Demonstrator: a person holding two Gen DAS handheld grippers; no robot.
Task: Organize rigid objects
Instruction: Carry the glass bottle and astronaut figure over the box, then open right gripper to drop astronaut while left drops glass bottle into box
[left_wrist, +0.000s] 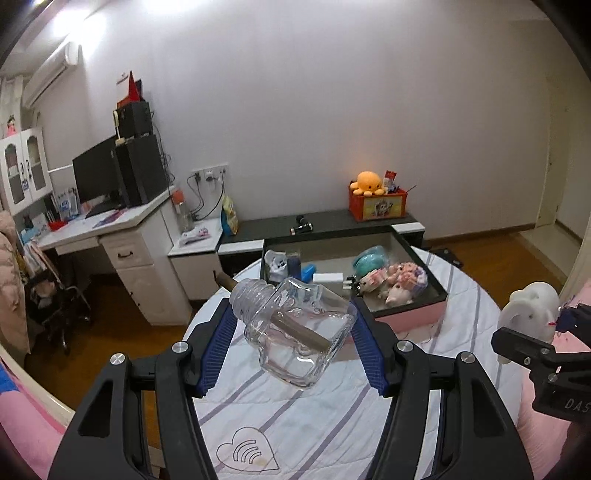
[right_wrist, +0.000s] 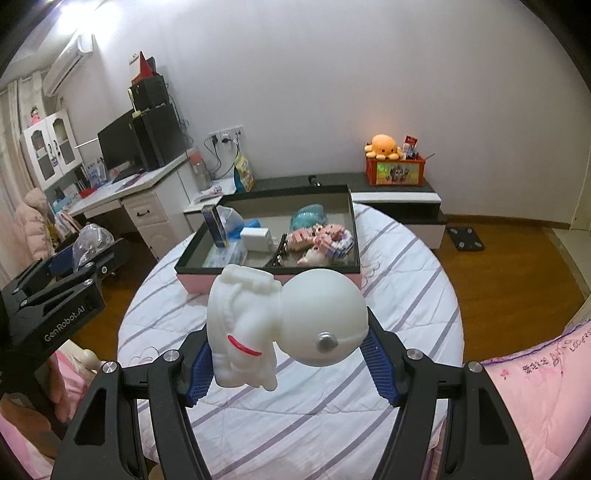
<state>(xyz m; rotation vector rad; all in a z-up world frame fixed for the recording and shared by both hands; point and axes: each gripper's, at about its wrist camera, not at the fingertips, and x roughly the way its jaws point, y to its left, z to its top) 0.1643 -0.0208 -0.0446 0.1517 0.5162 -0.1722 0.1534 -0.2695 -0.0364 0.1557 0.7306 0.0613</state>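
Note:
My left gripper (left_wrist: 293, 325) is shut on a clear glass bottle (left_wrist: 299, 332) with a brown stick inside, held tilted above the striped bed. My right gripper (right_wrist: 286, 332) is shut on a white astronaut figure (right_wrist: 280, 321), held above the bed in front of the box. The pink-sided box (right_wrist: 266, 275) with a dark rim lies on the bed ahead; it also shows in the left wrist view (left_wrist: 410, 314). It holds toys, a white charger and a blue item. The astronaut figure shows at the right of the left wrist view (left_wrist: 532, 314), and the bottle at the left of the right wrist view (right_wrist: 90, 243).
A white striped bed cover (right_wrist: 332, 406) spreads under both grippers. A pink quilt (right_wrist: 546, 387) lies at the right. Beyond the bed stand a low dark cabinet (left_wrist: 332, 225) with an orange crate (left_wrist: 376, 203) and a white desk (left_wrist: 110, 229) with a monitor.

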